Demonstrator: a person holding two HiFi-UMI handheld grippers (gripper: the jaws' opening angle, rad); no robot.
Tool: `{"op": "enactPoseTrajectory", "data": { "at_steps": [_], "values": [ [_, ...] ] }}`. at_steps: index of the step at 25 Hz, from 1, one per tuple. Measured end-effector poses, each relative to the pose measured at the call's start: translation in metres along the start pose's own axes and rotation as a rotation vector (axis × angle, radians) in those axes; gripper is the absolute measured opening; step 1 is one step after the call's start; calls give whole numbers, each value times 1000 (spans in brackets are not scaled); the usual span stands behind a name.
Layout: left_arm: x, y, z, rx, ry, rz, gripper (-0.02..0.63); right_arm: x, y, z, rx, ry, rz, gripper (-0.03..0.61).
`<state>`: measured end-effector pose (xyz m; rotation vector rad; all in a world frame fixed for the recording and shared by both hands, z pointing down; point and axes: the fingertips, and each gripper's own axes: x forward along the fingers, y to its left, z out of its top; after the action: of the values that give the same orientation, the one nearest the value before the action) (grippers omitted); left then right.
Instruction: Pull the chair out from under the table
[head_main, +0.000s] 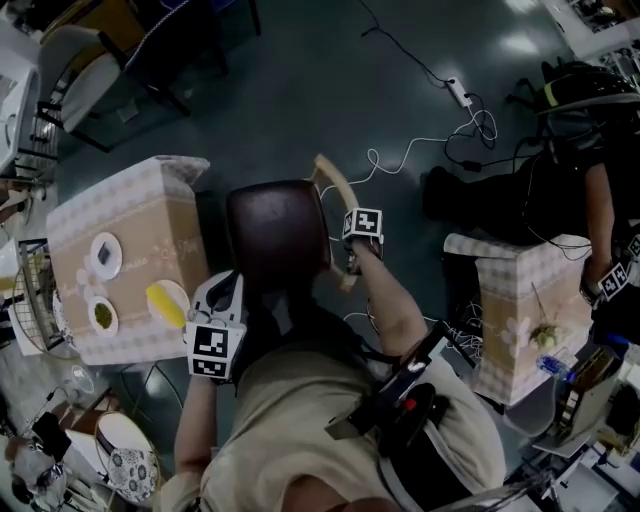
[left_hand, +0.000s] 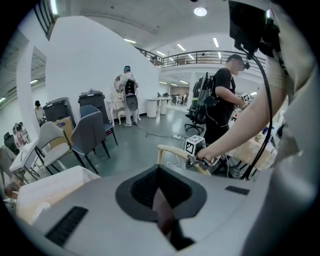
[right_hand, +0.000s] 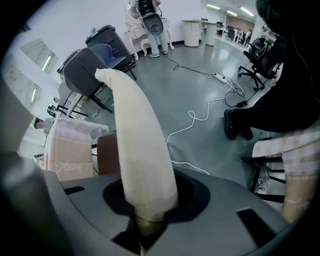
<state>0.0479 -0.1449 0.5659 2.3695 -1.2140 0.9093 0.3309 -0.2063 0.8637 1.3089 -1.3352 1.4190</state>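
The chair (head_main: 275, 235) has a dark brown padded seat and pale wooden armrests; it stands just right of the cloth-covered table (head_main: 135, 215). My right gripper (head_main: 352, 262) points steeply down and is shut on the right armrest (head_main: 335, 185). That pale armrest (right_hand: 140, 150) runs straight into the jaw gap of the right gripper (right_hand: 145, 227). My left gripper (head_main: 225, 287) sits at the chair's left rear edge. A thin brown piece of the backrest (left_hand: 162, 212) is pinched in its jaws. The right gripper (left_hand: 197, 159) on the armrest (left_hand: 172, 150) also shows in the left gripper view.
On the table lie two small plates (head_main: 105, 255) and a yellow item (head_main: 168, 303). A second covered table (head_main: 520, 310) and a person in black (head_main: 570, 190) are at right. White cables (head_main: 420, 150) and a power strip (head_main: 458, 92) lie on the floor. Grey chairs (head_main: 90, 60) stand far left.
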Motion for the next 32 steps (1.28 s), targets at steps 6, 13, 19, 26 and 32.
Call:
{"op": "enactPoseTrajectory", "data": {
  "at_steps": [6,13,19,26,32],
  "values": [
    [4,-2,1,-3,4,-8,5,-4,-18,4,14,-11,-22,109],
    [8,-6,5,-2,3,-12,5,-7,-28,12,9,-22,-27,109],
    [10,-5,9,0,9,-7,5,-8,-36,17,12,-18,-23,109],
    [11,-4,7,-7,14,-11,5,-7,-42,19,10,-18,-21,109],
    [16,-6,9,-22,16,-30,5,-8,-55,21,15,-18,-20,109]
  ]
}}
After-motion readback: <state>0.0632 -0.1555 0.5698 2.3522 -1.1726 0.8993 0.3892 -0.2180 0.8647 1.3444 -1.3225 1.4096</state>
